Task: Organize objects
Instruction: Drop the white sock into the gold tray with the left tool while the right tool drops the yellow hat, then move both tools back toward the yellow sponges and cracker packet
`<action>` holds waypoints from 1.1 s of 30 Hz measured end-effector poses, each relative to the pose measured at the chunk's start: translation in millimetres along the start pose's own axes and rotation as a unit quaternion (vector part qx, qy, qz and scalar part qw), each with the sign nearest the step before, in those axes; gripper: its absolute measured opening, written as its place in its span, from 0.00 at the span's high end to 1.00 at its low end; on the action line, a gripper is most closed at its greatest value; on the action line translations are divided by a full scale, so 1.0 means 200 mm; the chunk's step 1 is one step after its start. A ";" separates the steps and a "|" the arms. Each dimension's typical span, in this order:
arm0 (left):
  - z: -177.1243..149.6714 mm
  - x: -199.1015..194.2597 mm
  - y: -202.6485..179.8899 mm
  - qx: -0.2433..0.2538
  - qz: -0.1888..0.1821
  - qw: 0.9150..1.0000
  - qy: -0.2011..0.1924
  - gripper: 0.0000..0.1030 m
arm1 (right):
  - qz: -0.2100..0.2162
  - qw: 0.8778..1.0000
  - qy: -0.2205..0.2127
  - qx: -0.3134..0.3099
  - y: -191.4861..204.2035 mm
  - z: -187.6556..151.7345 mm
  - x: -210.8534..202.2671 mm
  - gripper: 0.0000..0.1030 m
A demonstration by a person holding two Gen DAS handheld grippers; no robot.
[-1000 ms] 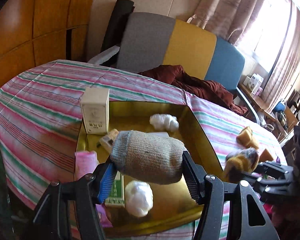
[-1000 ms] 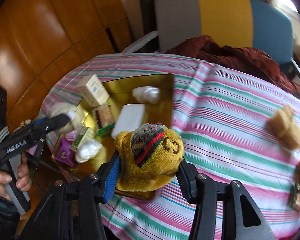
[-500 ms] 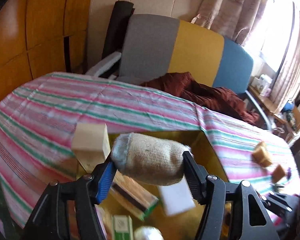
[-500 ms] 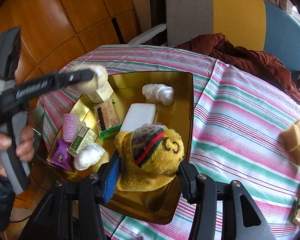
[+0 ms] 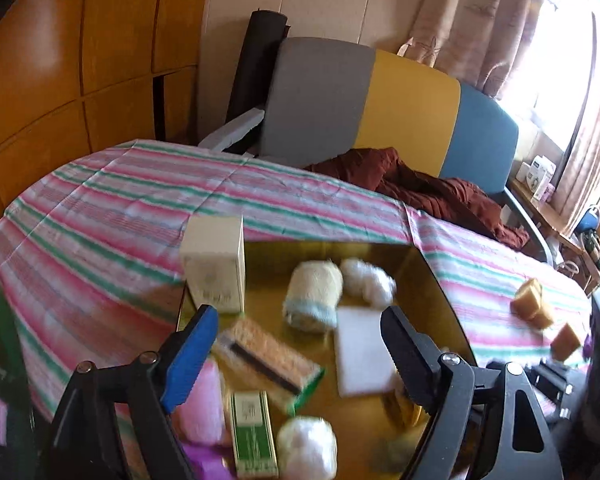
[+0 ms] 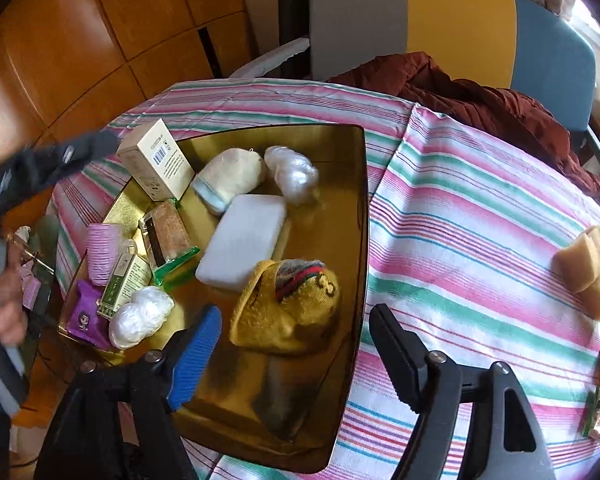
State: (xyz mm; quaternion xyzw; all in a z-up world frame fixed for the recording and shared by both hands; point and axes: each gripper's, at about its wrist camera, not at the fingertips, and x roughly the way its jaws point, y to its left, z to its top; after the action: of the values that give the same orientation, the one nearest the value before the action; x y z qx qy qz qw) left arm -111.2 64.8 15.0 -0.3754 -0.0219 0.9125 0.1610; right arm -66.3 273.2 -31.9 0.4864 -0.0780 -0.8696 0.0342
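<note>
Both grippers with jaws apart over the gold tray, socks lying in it.

Left wrist view: left gripper [image 5: 298, 332] jaws have just been opening, nothing clamped; rolled cream sock [image 5: 314, 294] lies in the gold tray [image 5: 432, 280] at 12 o'clock of the jaws, beside a white box [image 5: 216, 264] (blurry).
Right wrist view: right gripper [image 6: 296, 338] jaws have just been opening, pads clear of the yellow sock [image 6: 288, 306], which rests in the tray at 12 o'clock; white sponge [image 6: 244, 236] touching it at 11 o'clock.
</note>
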 end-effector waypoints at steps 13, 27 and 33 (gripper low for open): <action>-0.26 -0.13 -0.12 0.032 0.016 0.999 0.009 0.18 | -0.041 0.998 -0.036 0.019 0.00 -0.06 -0.12 0.19; -0.34 -0.21 -0.19 0.060 0.037 0.998 -0.001 0.14 | -0.091 0.993 -0.070 -0.009 0.08 -0.14 -0.20 0.19; -0.34 -0.21 -0.16 0.046 0.036 0.998 -0.001 0.14 | -0.112 0.990 -0.083 -0.012 0.09 -0.13 -0.24 0.19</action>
State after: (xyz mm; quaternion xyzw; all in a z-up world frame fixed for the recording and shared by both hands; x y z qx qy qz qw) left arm -26.5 75.7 -0.2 -0.3671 0.0341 0.9182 0.1449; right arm -18.8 258.6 -2.4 0.4176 -0.0146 -0.9062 -0.0644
